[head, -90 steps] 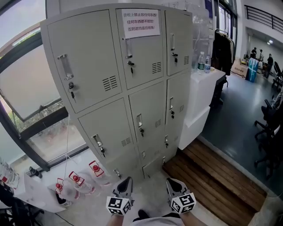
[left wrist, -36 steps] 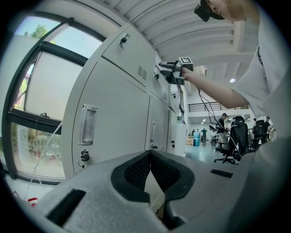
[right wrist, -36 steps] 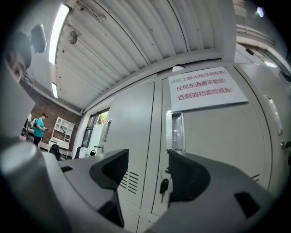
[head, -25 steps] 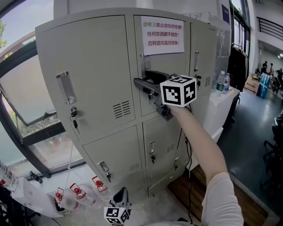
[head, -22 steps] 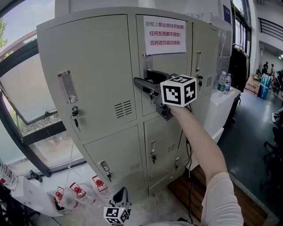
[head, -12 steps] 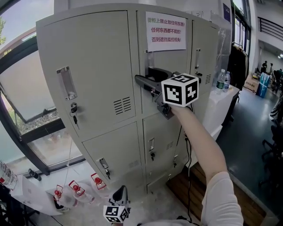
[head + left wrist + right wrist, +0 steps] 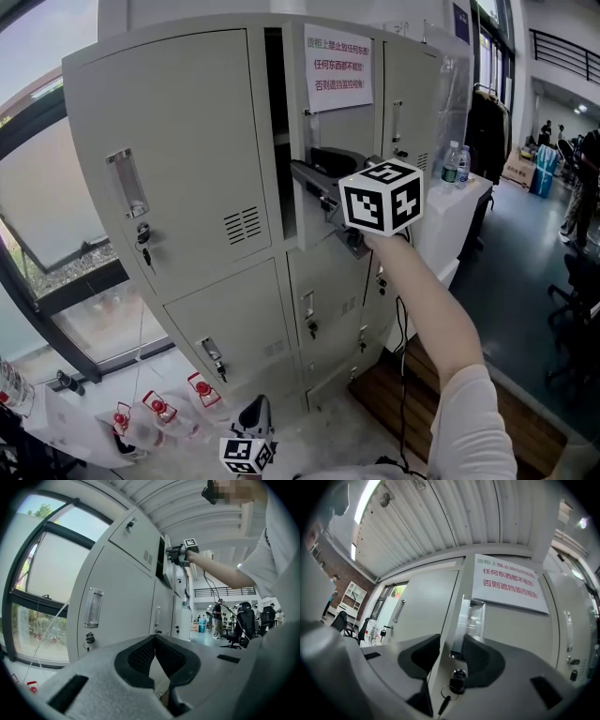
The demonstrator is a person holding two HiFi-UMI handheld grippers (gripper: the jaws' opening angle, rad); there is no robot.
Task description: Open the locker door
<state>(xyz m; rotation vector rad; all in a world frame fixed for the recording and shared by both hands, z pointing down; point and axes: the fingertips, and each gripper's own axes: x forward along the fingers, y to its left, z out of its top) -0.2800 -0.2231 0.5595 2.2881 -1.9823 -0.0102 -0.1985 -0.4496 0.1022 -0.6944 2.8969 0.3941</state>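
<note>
Red-lettered notice (image 7: 337, 67) reads 任何东西都不能放; right claw (image 7: 451, 644), jaws just closing, grips the locker door (image 7: 361, 131), now ajar, previously shut; left claw (image 7: 154, 641) clenched, empty

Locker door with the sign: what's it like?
The locker door, top middle, looks like pale grey metal. A white sign with red print is taped high; a shiny handle and keyed lock sit by its edge. It stands ajar. The right claw, just closing, grips that edge.
</note>
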